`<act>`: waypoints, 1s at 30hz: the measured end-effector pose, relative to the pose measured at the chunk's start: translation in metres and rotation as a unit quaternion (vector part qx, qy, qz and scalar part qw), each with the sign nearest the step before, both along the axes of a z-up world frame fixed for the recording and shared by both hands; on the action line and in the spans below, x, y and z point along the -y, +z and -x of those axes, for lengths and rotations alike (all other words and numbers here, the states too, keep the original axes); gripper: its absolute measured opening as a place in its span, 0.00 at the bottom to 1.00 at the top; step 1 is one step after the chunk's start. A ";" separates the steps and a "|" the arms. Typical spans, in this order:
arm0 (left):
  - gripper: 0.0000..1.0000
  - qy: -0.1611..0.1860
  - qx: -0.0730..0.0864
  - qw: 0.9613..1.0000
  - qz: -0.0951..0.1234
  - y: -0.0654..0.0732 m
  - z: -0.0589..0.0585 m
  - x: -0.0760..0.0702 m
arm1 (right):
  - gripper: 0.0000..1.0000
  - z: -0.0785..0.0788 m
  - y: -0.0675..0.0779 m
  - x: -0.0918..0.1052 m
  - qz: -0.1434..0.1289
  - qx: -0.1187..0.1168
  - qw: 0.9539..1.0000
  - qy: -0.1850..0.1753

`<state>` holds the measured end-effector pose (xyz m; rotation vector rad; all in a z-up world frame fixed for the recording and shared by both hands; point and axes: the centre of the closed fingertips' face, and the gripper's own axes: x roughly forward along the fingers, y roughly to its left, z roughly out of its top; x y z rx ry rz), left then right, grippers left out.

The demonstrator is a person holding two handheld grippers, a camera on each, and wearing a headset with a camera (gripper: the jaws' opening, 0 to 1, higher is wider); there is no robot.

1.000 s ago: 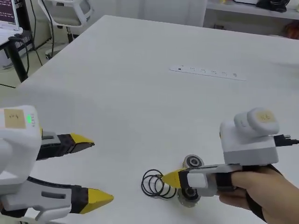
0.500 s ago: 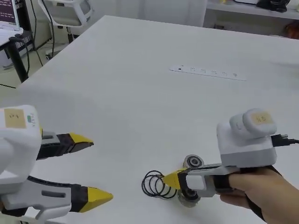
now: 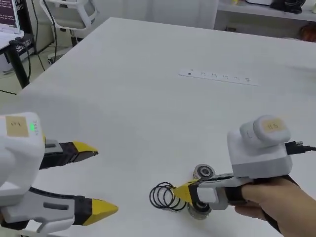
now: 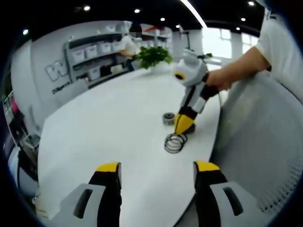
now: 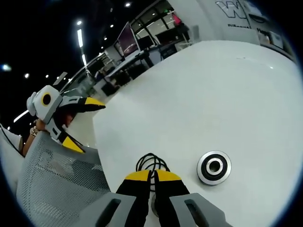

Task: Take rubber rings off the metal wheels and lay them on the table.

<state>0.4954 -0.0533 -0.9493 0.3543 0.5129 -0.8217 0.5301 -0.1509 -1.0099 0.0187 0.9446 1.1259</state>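
Observation:
Several black rubber rings [image 3: 163, 196] lie in a loose pile near the table's front edge. My right gripper [image 3: 178, 190] is at the pile's right side with its jaws closed. In the right gripper view the right gripper [image 5: 151, 176] is shut, and a thin black strand of the rubber rings [image 5: 151, 161] runs between its tips. One metal wheel [image 3: 203, 172] lies just behind that gripper, another wheel [image 3: 200, 209] partly under it. My left gripper [image 3: 96, 178] hovers open at the lower left, well apart from the pile. It shows as the left gripper [image 4: 157, 168], with the rings [image 4: 175, 142] ahead.
A white power strip [image 3: 219, 76] lies farther back on the white table [image 3: 138, 98]. A chair [image 3: 74, 14] and a dark desk stand beyond the far left corner. A grey mesh chair [image 4: 265, 156] sits close to the table's near edge.
The right gripper has edged slightly left and down at the ring pile. The left gripper, the rings and the wheels are where they were.

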 end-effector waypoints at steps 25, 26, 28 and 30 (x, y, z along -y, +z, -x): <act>0.63 -0.008 0.002 1.000 0.003 0.003 0.000 0.001 | 0.06 -0.006 0.021 0.006 0.007 0.044 0.999 0.004; 0.64 -0.008 0.001 1.000 0.003 0.003 0.000 0.001 | 0.06 -0.007 0.024 0.006 0.001 0.046 0.999 0.002; 0.64 -0.008 0.002 1.000 0.002 0.003 -0.001 0.001 | 0.08 -0.007 0.029 0.006 -0.005 0.048 0.999 0.002; 0.64 -0.009 0.002 1.000 0.003 0.003 -0.001 0.001 | 0.10 -0.008 0.035 0.004 -0.019 0.044 0.999 -0.004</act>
